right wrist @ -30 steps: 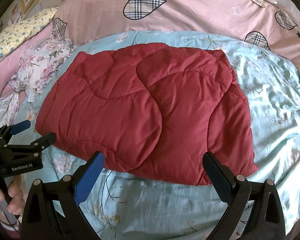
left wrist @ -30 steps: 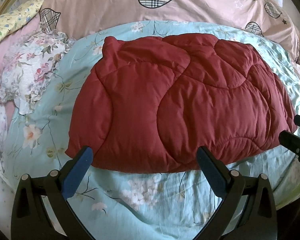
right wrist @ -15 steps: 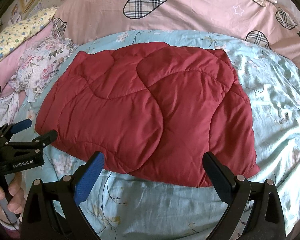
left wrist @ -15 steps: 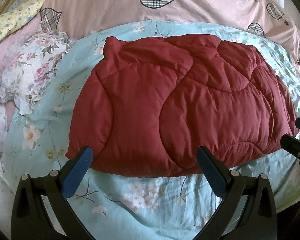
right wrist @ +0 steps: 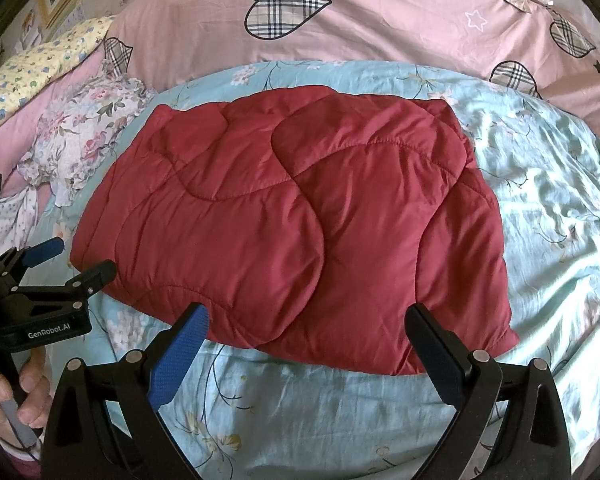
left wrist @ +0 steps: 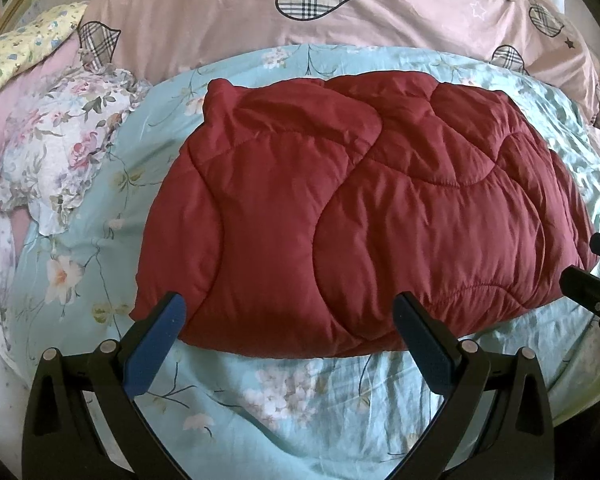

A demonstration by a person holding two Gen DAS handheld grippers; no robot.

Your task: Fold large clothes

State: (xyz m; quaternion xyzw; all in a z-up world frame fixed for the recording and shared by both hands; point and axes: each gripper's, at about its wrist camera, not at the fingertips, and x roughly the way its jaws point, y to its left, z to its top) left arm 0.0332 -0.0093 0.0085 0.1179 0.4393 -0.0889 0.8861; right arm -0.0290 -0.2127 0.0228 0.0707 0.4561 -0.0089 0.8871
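Observation:
A dark red quilted garment (left wrist: 356,208) lies folded flat on the light blue floral bedsheet (left wrist: 284,396); it also shows in the right wrist view (right wrist: 292,220). My left gripper (left wrist: 288,312) is open and empty, hovering at the garment's near edge toward its left corner. My right gripper (right wrist: 308,320) is open and empty, at the near edge toward the garment's right corner. The left gripper also shows at the left of the right wrist view (right wrist: 60,264), open. The right gripper's fingers (left wrist: 588,280) show at the right edge of the left wrist view.
A pink duvet with plaid hearts (right wrist: 340,24) is bunched along the far side. A crumpled white floral cloth (left wrist: 64,148) lies left of the garment. A yellow patterned pillow (right wrist: 40,64) sits far left. Bare blue sheet (right wrist: 560,220) lies right of the garment.
Both grippers have moved slightly forward toward the garment's near edge. The garment has not moved and both grippers stay open.

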